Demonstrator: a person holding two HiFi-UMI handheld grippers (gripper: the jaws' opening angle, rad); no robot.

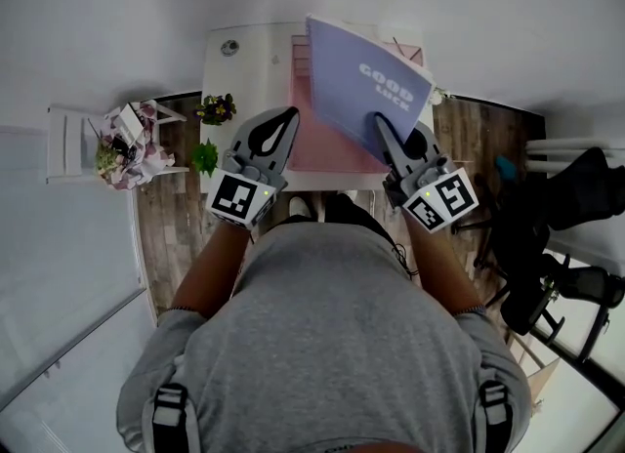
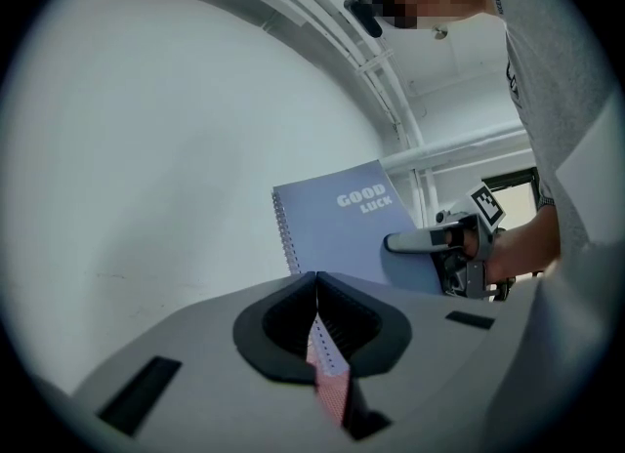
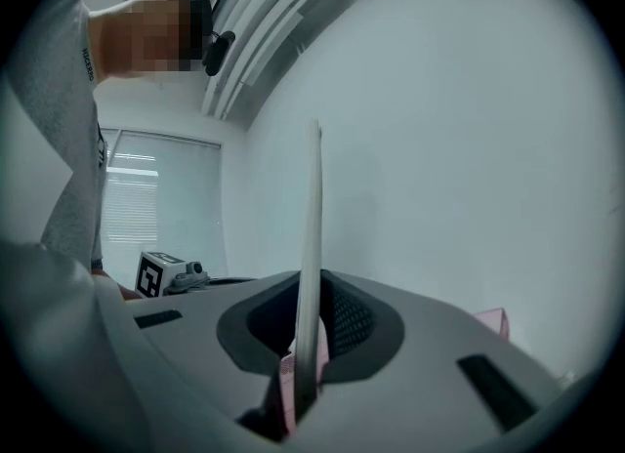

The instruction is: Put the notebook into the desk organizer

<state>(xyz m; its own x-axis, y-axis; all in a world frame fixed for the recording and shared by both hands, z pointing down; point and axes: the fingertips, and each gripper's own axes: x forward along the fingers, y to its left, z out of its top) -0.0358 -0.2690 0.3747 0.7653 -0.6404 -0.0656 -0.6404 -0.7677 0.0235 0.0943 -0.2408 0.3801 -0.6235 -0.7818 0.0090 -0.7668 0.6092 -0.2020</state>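
A lavender spiral notebook [image 1: 366, 85] printed "GOOD LUCK" is held tilted above the pink desk organizer [image 1: 317, 134] on the white desk. My right gripper [image 1: 383, 124] is shut on the notebook's near lower edge. The right gripper view shows the notebook [image 3: 312, 226] edge-on between the jaws. In the left gripper view the notebook's cover [image 2: 342, 222] faces the camera, with the right gripper [image 2: 410, 242] clamped on it. My left gripper [image 1: 286, 114] hovers over the organizer's left side, jaws together and holding nothing; pink mesh shows through the slit below its tips [image 2: 314, 280].
The white desk [image 1: 244, 61] stands against a white wall. Two small potted plants [image 1: 217, 107] sit at its left, beside a white chair with flowers [image 1: 122, 144]. A black office chair [image 1: 557, 246] stands on the right. A pink organizer corner [image 3: 491, 322] shows behind the right jaw.
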